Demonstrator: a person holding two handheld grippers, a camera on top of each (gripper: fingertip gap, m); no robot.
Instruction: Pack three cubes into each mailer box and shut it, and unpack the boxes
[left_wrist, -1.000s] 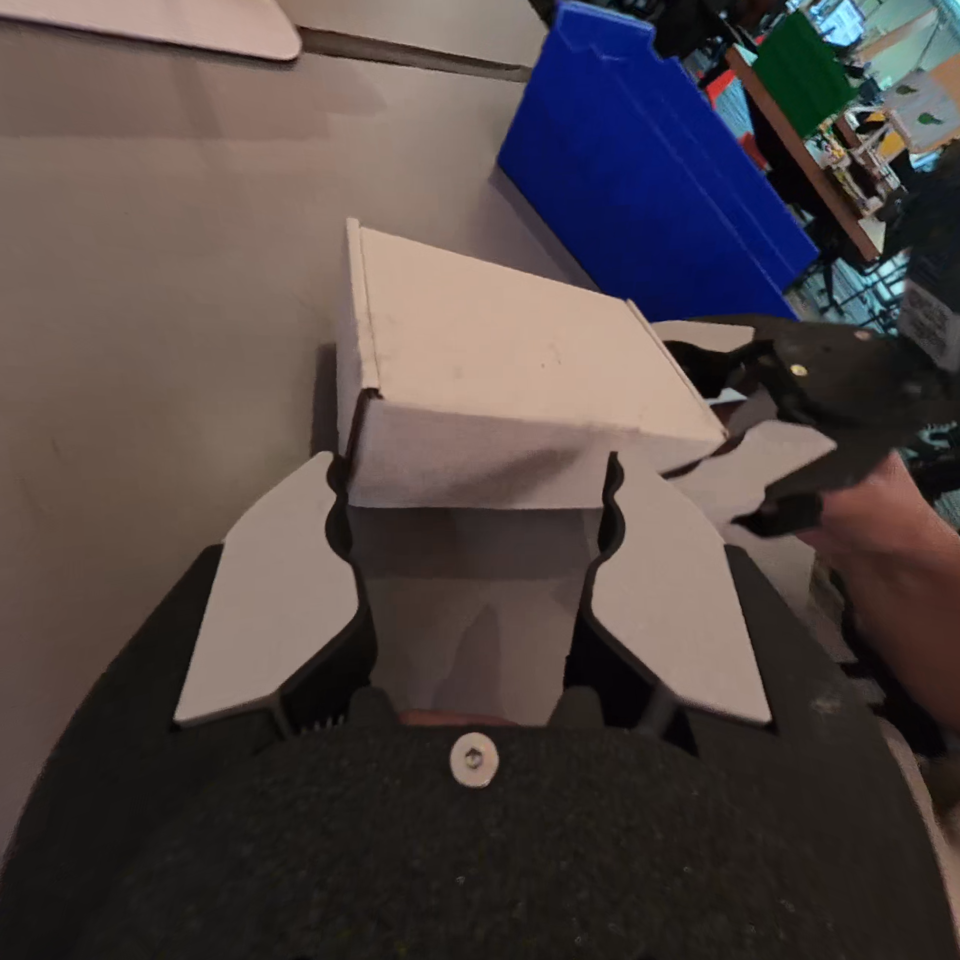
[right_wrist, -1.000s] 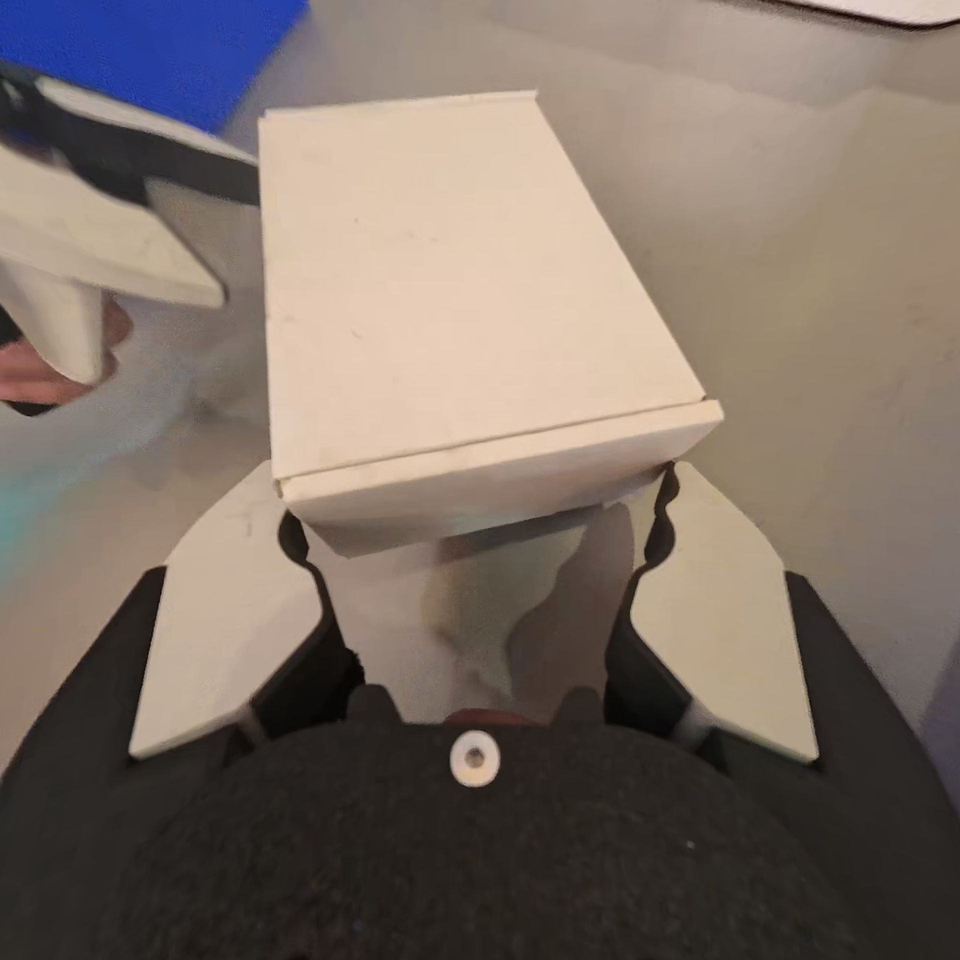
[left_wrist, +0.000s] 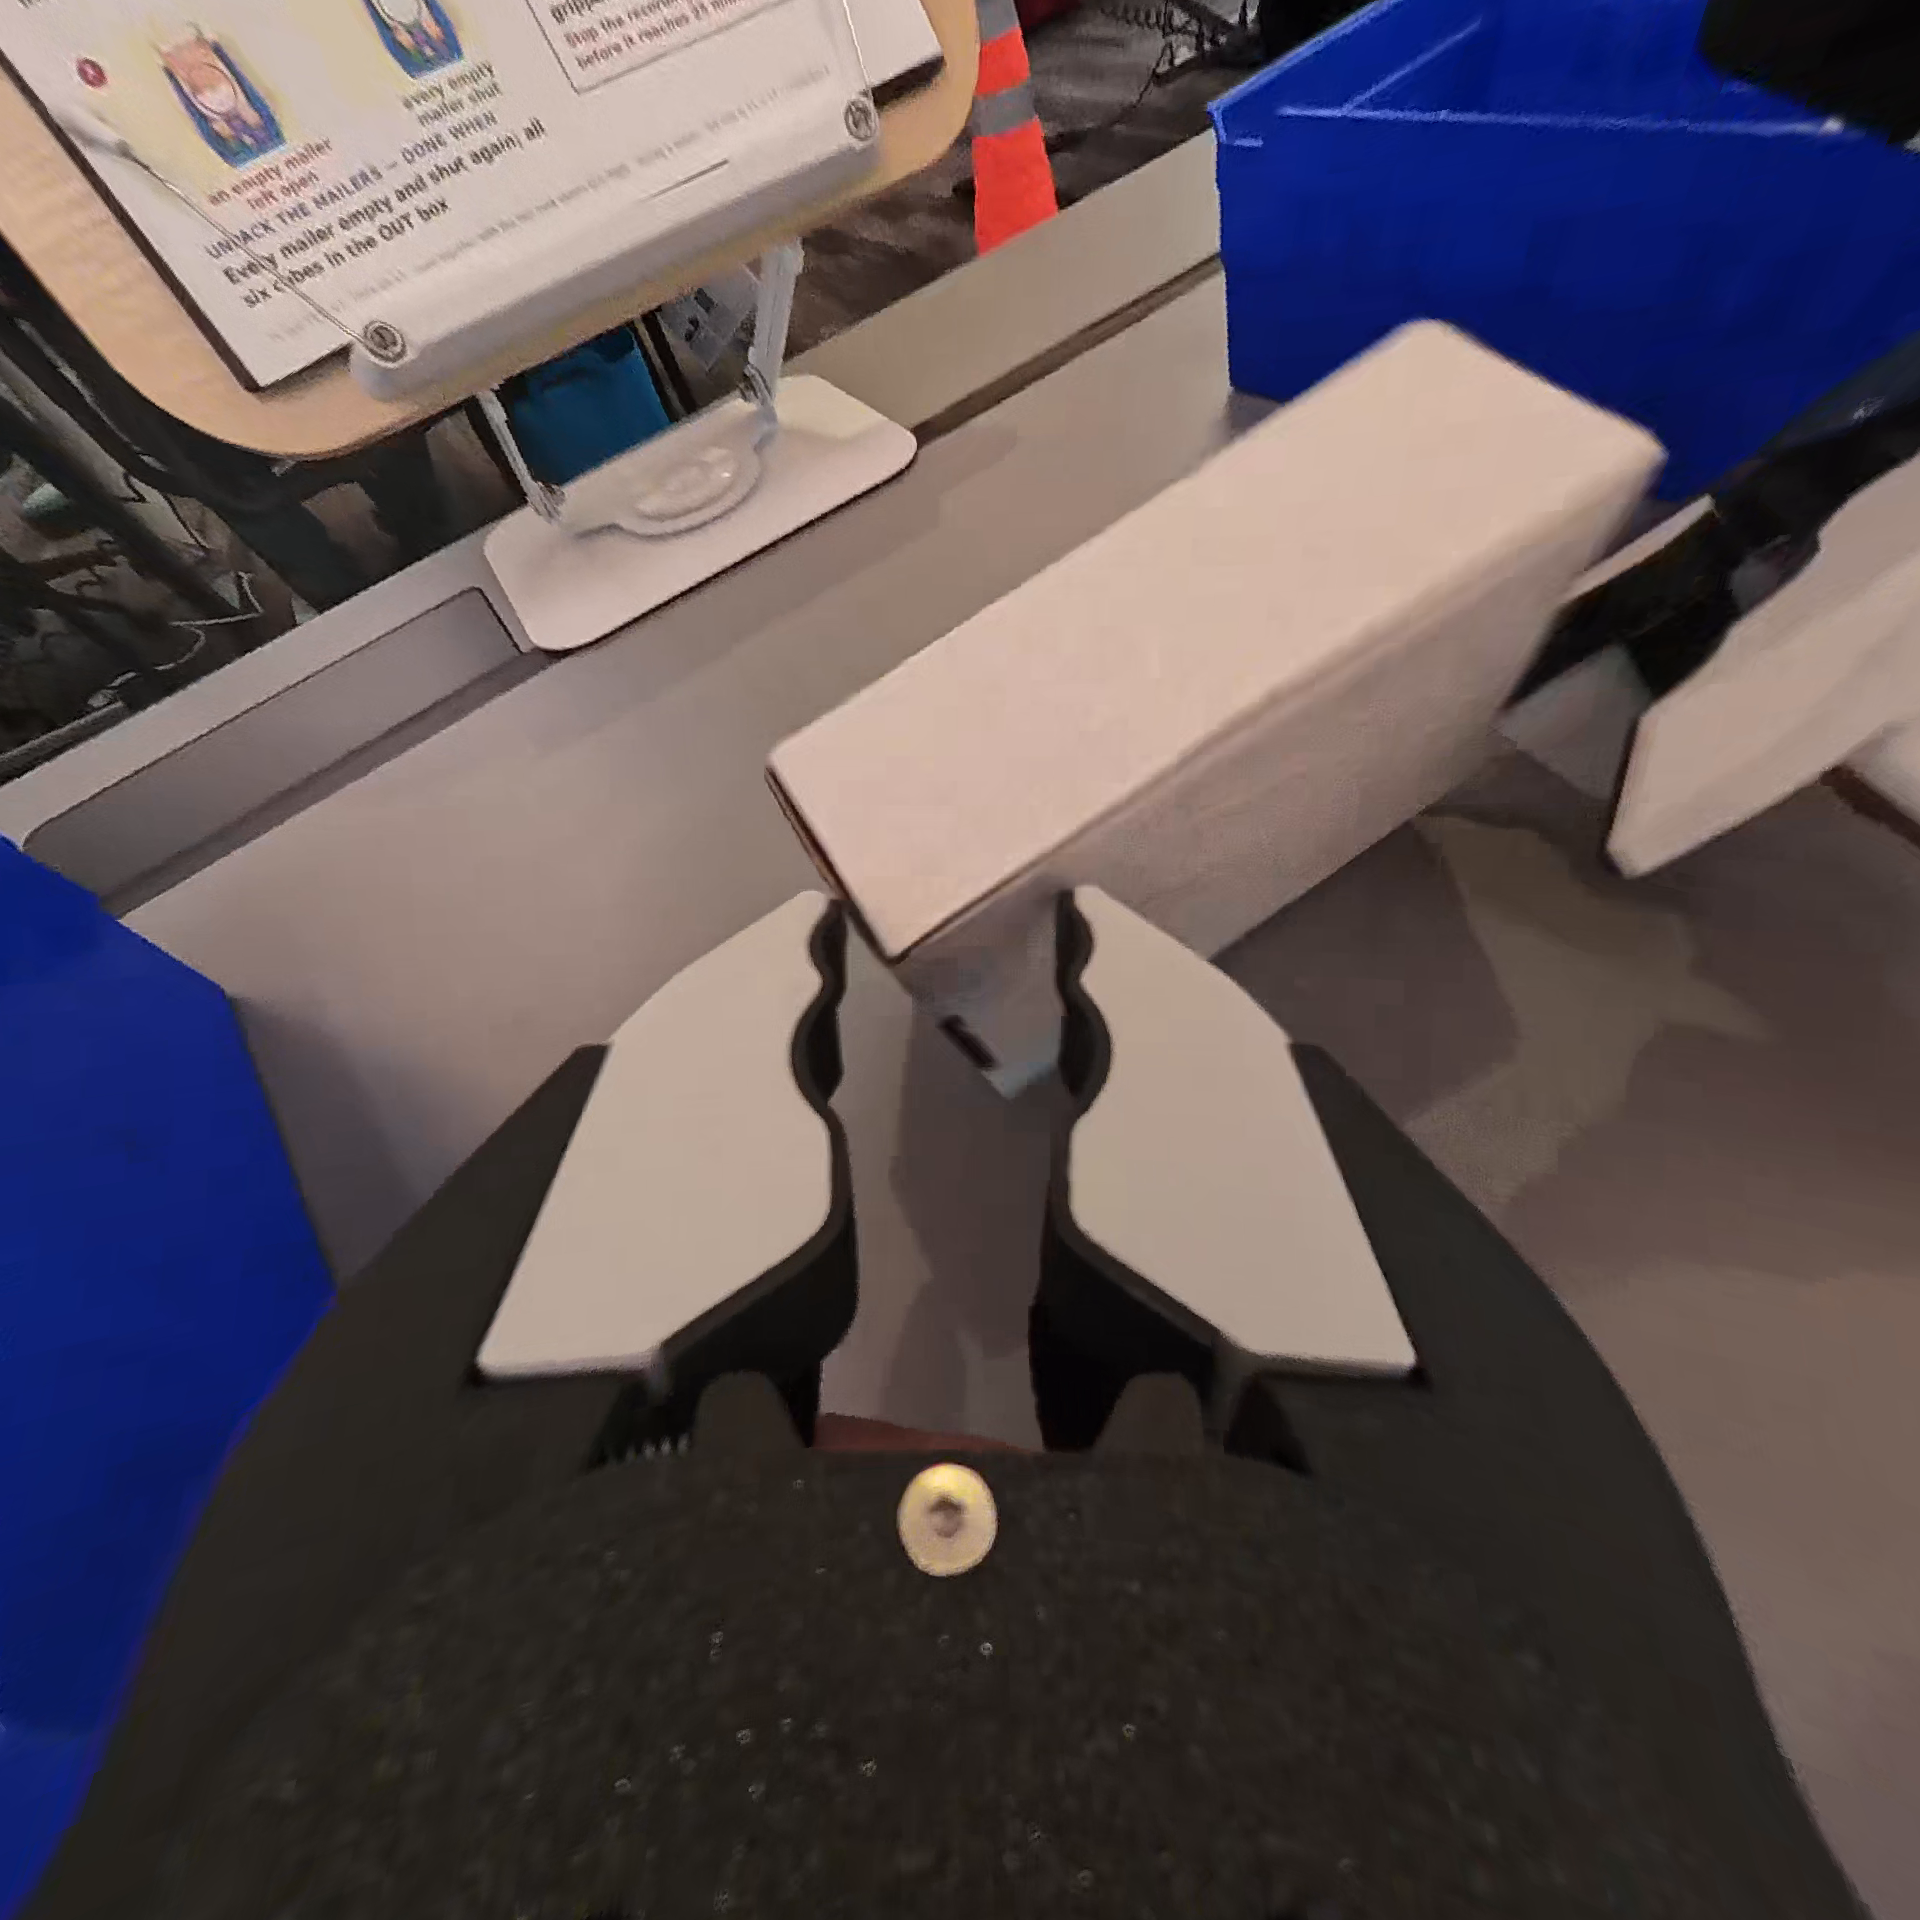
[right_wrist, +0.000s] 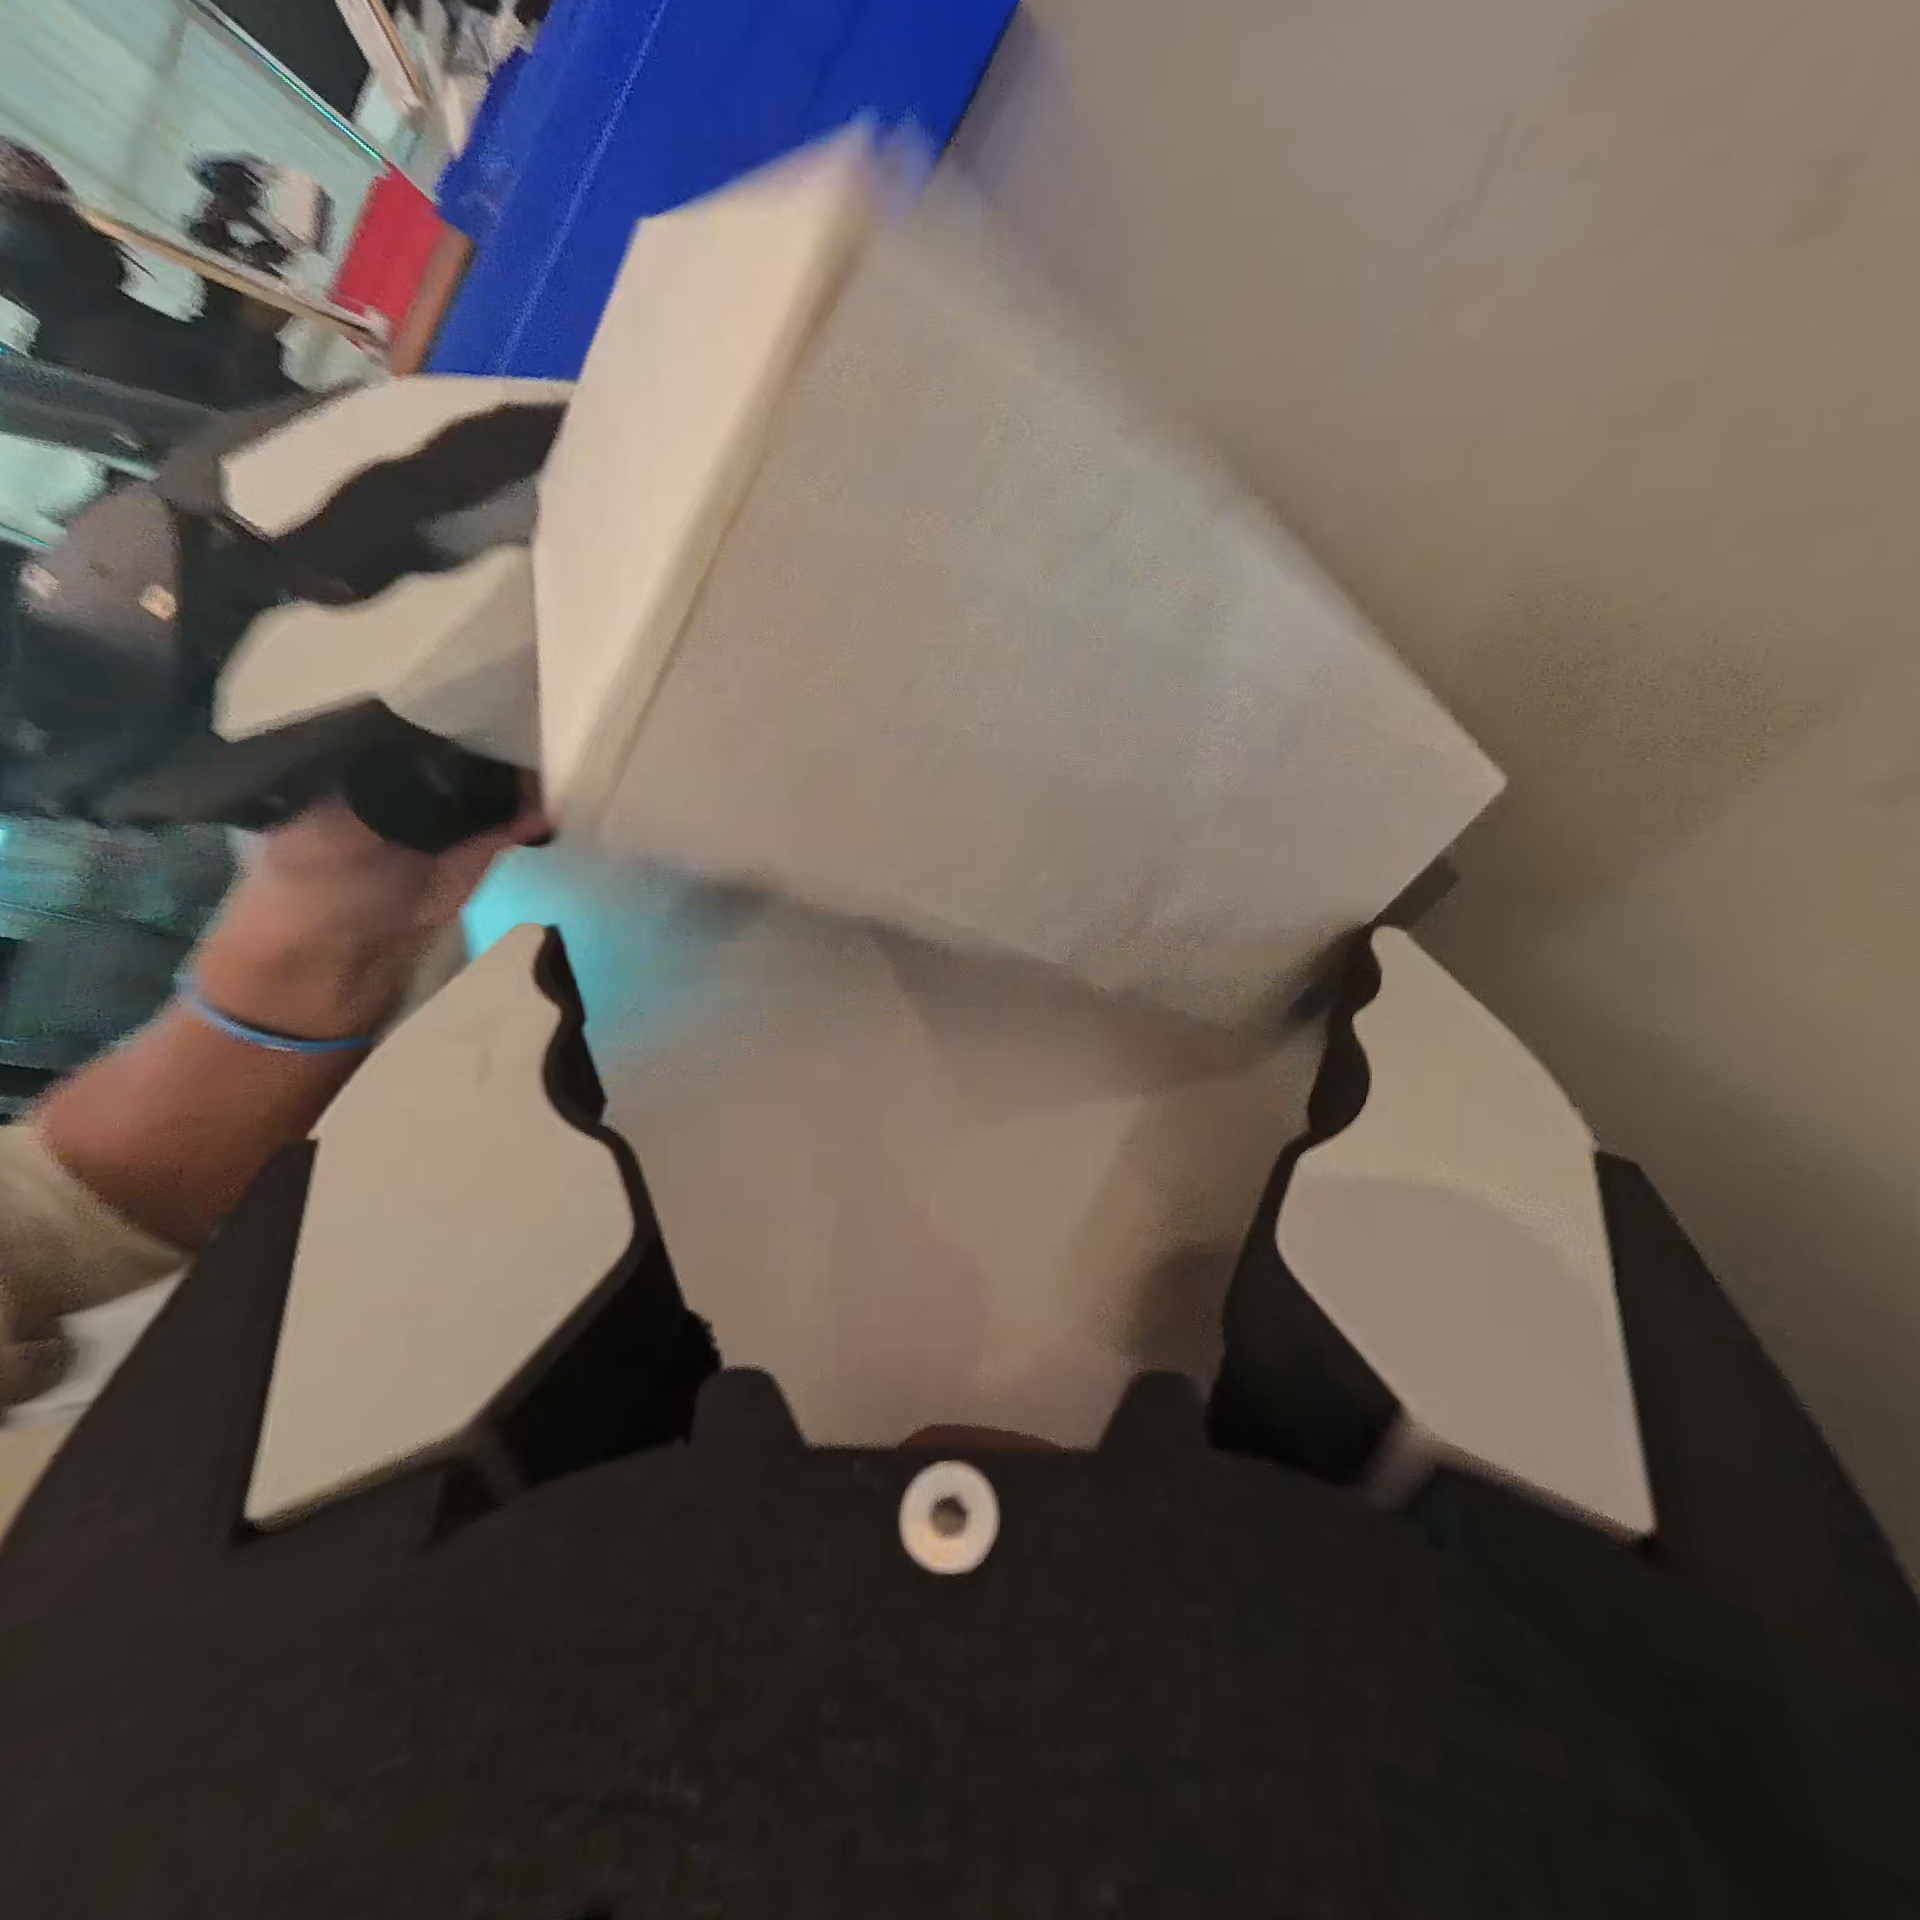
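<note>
The closed white mailer box is sitting tilted at frame centre above the grey bench. The left claw is pinching its near corner; the right claw is spreading wide around its lower edge.

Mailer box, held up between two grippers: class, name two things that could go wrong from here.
1. The left gripper pinches only one corner of the tilted mailer box, so it may slip or twist out.
2. The right gripper stands wide at the box's other end; whether it grips is unclear. If not, the box could drop onto the table and pop open.
</note>
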